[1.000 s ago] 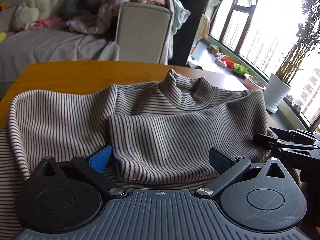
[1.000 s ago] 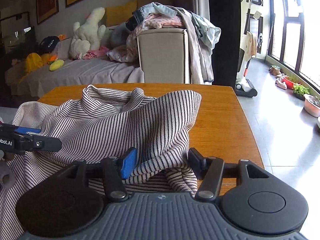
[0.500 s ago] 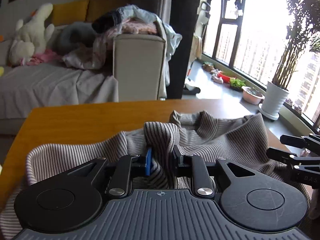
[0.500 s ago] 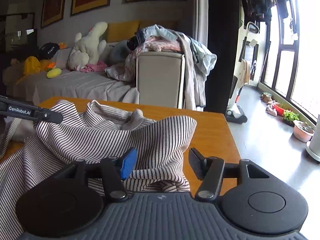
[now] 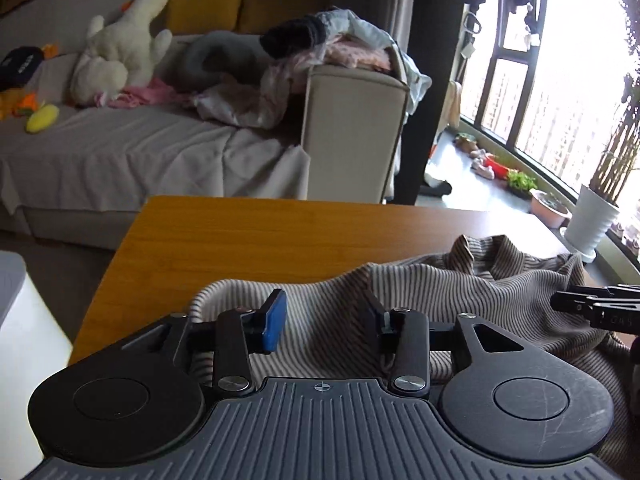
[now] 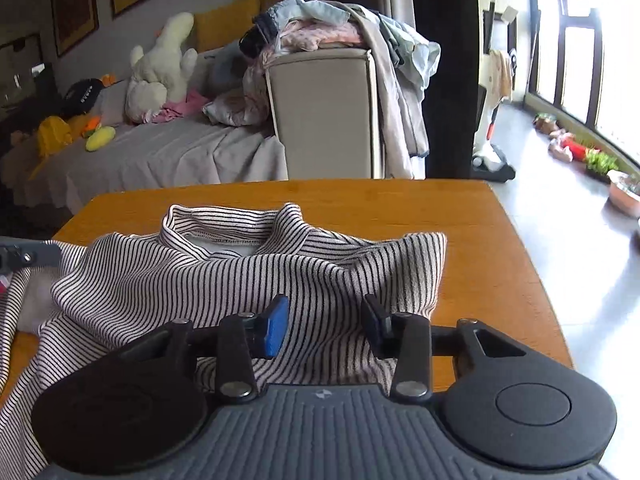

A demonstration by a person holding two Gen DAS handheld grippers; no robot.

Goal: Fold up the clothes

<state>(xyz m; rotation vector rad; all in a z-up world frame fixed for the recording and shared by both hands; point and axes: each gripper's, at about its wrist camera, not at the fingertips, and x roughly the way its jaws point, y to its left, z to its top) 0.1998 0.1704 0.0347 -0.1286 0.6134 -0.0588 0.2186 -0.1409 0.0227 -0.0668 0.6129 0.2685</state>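
Our casings hide the striped turtleneck's (image 6: 248, 280) near hem. The left gripper (image 5: 326, 322), clenched earlier, has just loosened; the right gripper (image 6: 326, 324) has narrowed, both released over cloth.

The left gripper (image 5: 326, 322) let go of the striped top (image 5: 460, 296), its jaws opening. The right gripper (image 6: 326, 324) narrowed its jaws over the fabric.

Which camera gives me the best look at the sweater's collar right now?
The right wrist view: the collar sits near centre, well lit, its opening and inner seam showing. In the left wrist view the collar lies far right, dim against the window glare, just a rumpled ridge.
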